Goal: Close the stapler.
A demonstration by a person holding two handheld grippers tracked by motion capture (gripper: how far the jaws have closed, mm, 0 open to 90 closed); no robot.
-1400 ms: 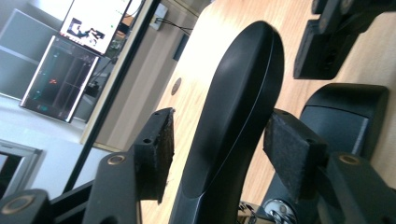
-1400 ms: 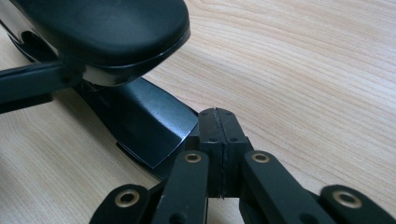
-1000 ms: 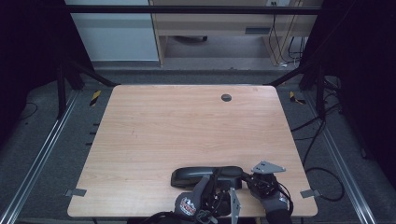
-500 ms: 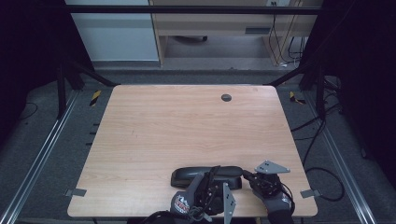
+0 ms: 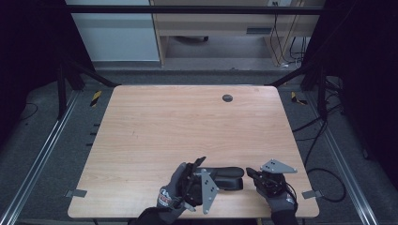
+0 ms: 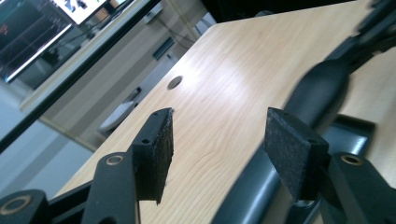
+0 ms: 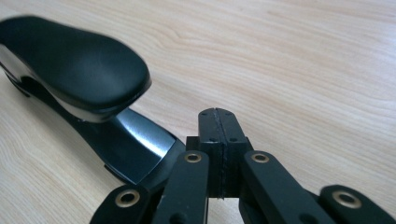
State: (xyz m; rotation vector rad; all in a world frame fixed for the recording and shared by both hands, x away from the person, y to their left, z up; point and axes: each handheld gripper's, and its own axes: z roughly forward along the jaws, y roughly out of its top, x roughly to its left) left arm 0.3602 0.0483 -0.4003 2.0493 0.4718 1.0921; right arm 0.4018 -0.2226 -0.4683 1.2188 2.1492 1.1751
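Note:
A black stapler (image 5: pixel 226 176) lies near the table's front edge, its top arm (image 7: pixel 79 65) raised over a shiny metal base (image 7: pixel 135 149). My left gripper (image 5: pixel 195 165), held in a gloved hand, hovers tilted at the stapler's left end. Its jaws have just closed a little and stand open. Between its pads (image 6: pixel 161 140) I see only bare wood, and the stapler (image 6: pixel 322 84) runs off behind the right pad. My right gripper (image 5: pixel 248 171) rests low at the stapler's right end. In its own view the right gripper (image 7: pixel 218 116) is shut on nothing, right beside the base.
The wooden table (image 5: pixel 187 122) has a round cable hole (image 5: pixel 227 98) near its far edge. Metal rails run along the floor on both sides. Cables lie on the floor at the right, and a desk stands beyond the table.
My left hand has lifted and shifted left, from over the stapler's middle to its left end. The right gripper and the stapler have stayed put.

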